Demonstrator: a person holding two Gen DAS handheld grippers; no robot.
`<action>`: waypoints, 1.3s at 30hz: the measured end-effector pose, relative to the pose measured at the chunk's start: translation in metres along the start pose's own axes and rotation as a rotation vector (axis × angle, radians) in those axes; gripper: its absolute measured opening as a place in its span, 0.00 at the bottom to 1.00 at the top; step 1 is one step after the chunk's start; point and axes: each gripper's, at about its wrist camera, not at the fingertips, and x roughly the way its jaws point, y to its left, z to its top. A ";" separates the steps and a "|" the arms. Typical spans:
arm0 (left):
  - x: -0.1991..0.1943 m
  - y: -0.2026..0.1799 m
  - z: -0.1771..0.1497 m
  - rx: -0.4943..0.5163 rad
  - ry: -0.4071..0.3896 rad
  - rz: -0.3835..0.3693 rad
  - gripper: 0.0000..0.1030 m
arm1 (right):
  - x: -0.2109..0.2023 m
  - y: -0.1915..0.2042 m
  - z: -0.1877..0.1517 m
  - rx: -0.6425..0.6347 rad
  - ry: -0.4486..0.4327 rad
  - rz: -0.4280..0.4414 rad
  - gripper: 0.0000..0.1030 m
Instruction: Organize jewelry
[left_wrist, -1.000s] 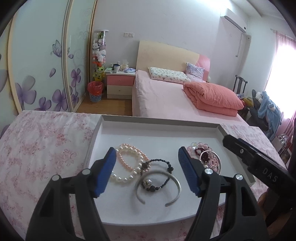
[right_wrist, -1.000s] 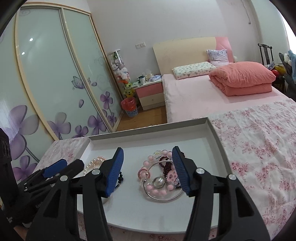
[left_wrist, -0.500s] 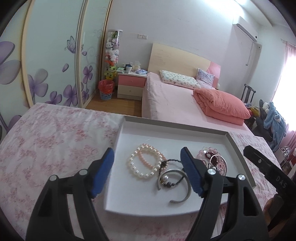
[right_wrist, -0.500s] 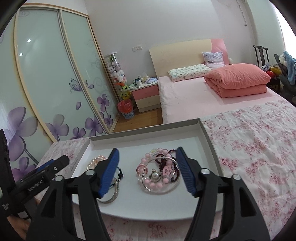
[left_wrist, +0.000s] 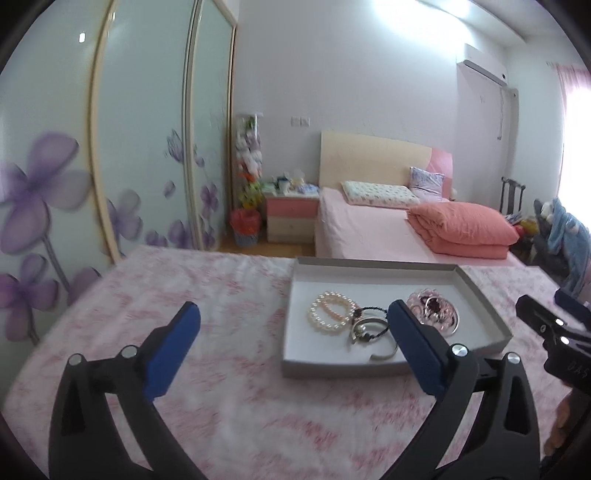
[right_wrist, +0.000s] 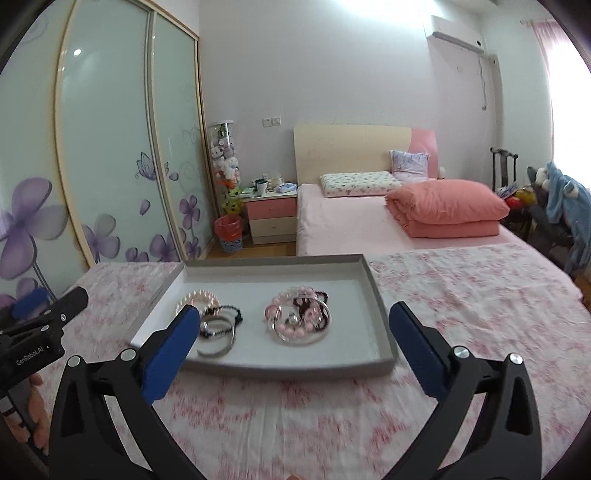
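Left wrist view: left gripper (left_wrist: 291, 332) spread wide, jaws just having opened further, nothing between the blue pads (left_wrist: 171, 350) but flowered pink cloth (left_wrist: 229, 295). Grey tray (left_wrist: 487, 306) lying on that cloth, ahead and to the right, past the fingertips. Inside the tray: pearl bracelets (left_wrist: 328, 314) at the left, a dark bead string and a silver bangle (left_wrist: 373, 332) touching them (partly hidden behind the right pad), a pink bead cluster (left_wrist: 434, 308) further right, apart from the rest. Right gripper (left_wrist: 550, 325) poking in at the far right edge, beside the tray, not touching it.

Right wrist view: right gripper (right_wrist: 291, 332) likewise gaping, jaws just having opened further, holding nothing, pads well short of the jewelry. Tray (right_wrist: 380, 306) straight ahead between the two fingers. Pearl bracelets (right_wrist: 197, 297) and silver bangle (right_wrist: 221, 332) at the left, half covered by the left pad (right_wrist: 171, 349); pink bead cluster (right_wrist: 297, 317) near the middle, lying in a clear ring. Left gripper (right_wrist: 70, 301) at the left edge (a hand (right_wrist: 33, 417) beneath it), off the tray.
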 end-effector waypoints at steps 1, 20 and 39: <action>-0.009 -0.001 -0.002 0.018 -0.021 0.001 0.96 | -0.009 0.002 -0.003 -0.006 -0.012 -0.003 0.98; -0.120 0.010 -0.046 -0.022 -0.098 -0.026 0.96 | -0.107 0.008 -0.060 -0.015 -0.087 -0.127 0.98; -0.138 0.006 -0.060 0.003 -0.182 -0.027 0.96 | -0.124 0.004 -0.070 -0.003 -0.173 -0.090 0.98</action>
